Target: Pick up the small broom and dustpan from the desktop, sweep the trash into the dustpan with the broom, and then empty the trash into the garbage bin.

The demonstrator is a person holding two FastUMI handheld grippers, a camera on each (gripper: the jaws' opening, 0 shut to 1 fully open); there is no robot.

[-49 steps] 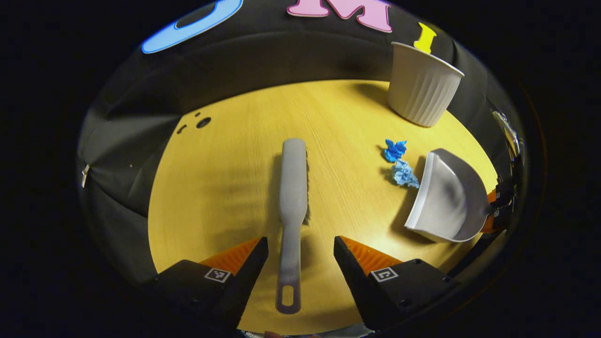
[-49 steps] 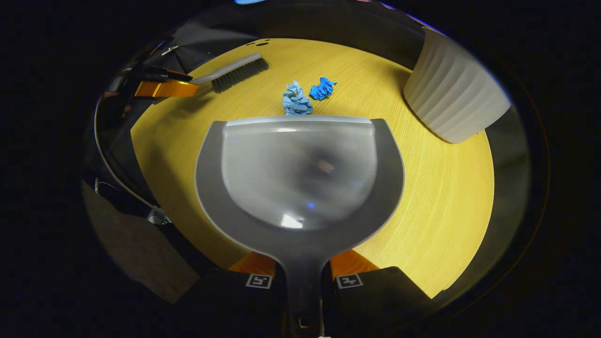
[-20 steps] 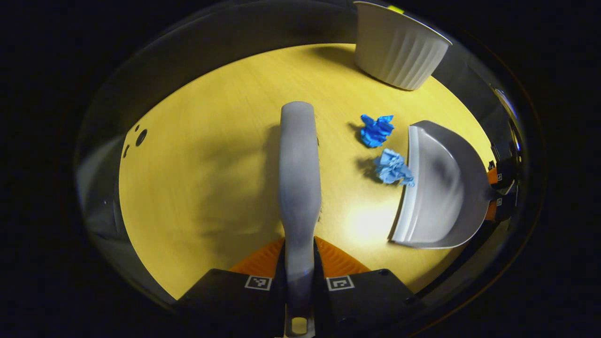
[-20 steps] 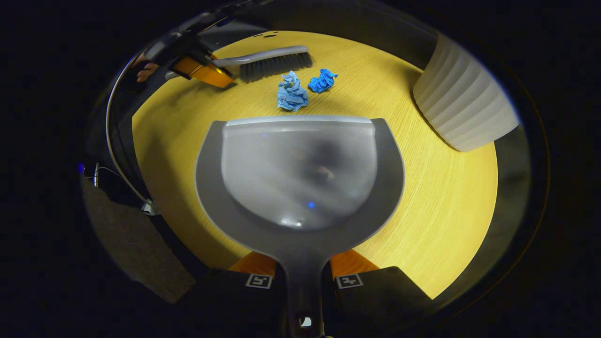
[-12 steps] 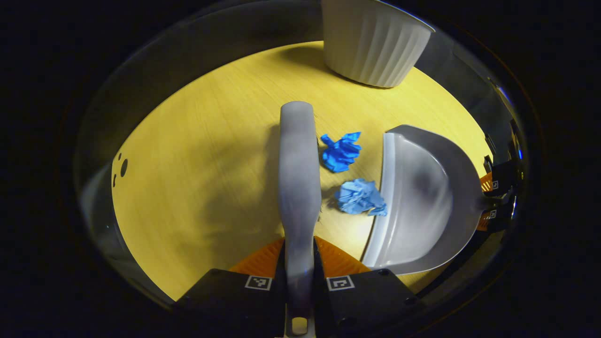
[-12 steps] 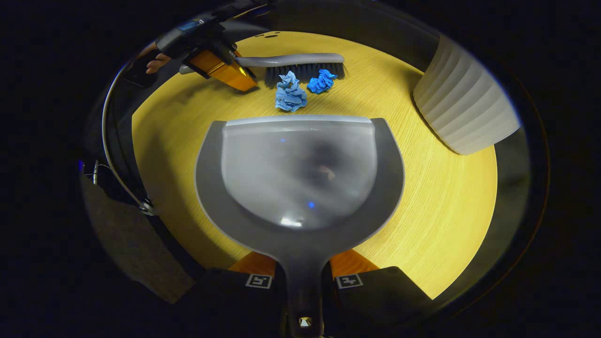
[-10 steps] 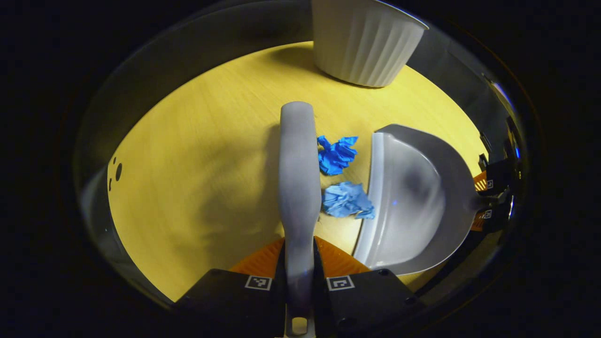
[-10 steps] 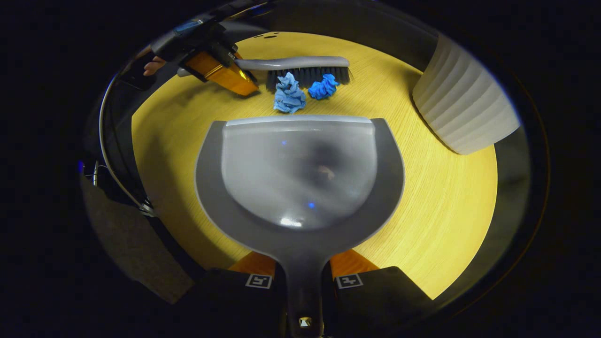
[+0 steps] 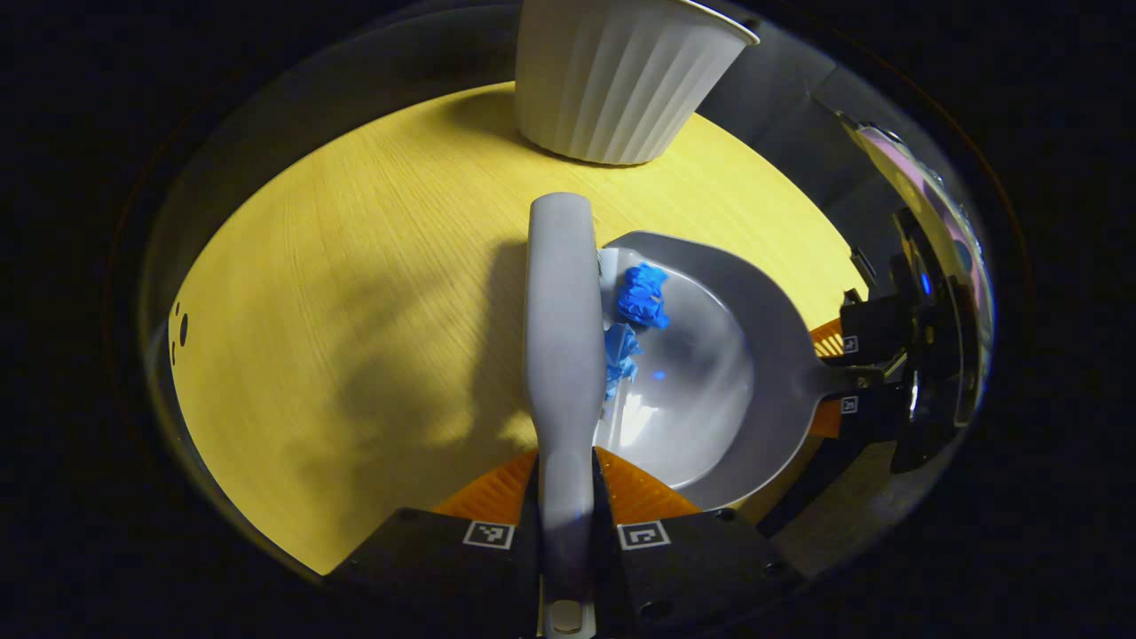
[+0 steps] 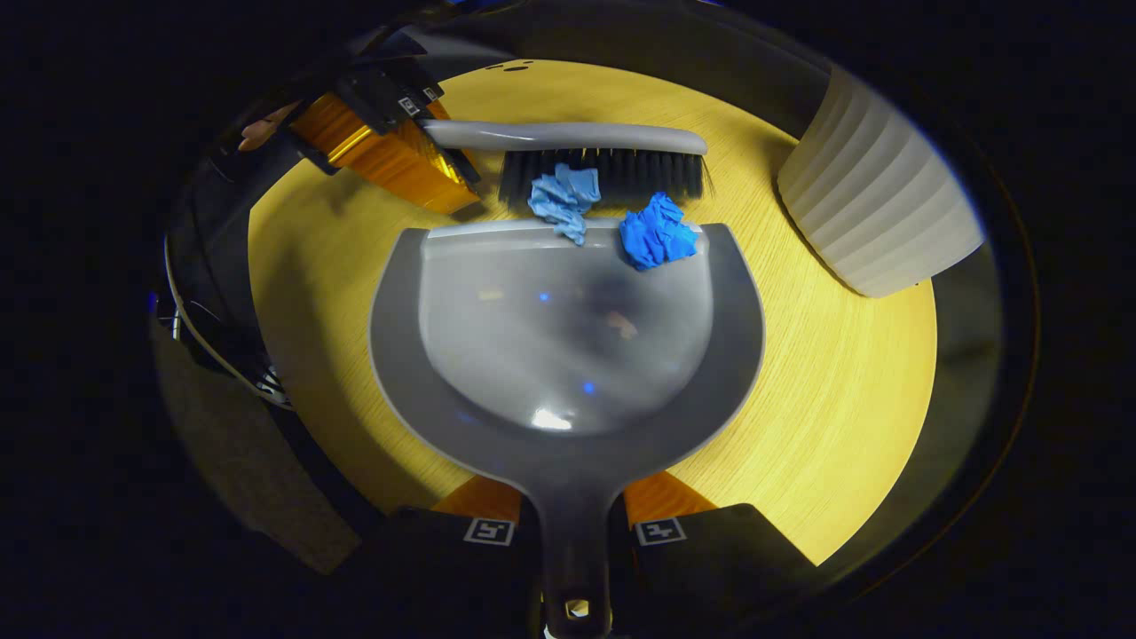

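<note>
Left gripper view: the left gripper (image 9: 565,497) pinches the broom (image 9: 562,311) handle, its head lying along the dustpan (image 9: 710,373) lip. The darker paper wad (image 9: 643,295) sits inside the pan — the paler wad (image 9: 619,351) is pressed against the bristles at the edge. The garbage bin (image 9: 621,80) stands at the far side.

Right gripper view: the right gripper (image 10: 572,524) is clamped on the dustpan handle; both wads straddle the lip. Both tools are picked up and the sweep looks nearly finished — emptying remains.
</note>
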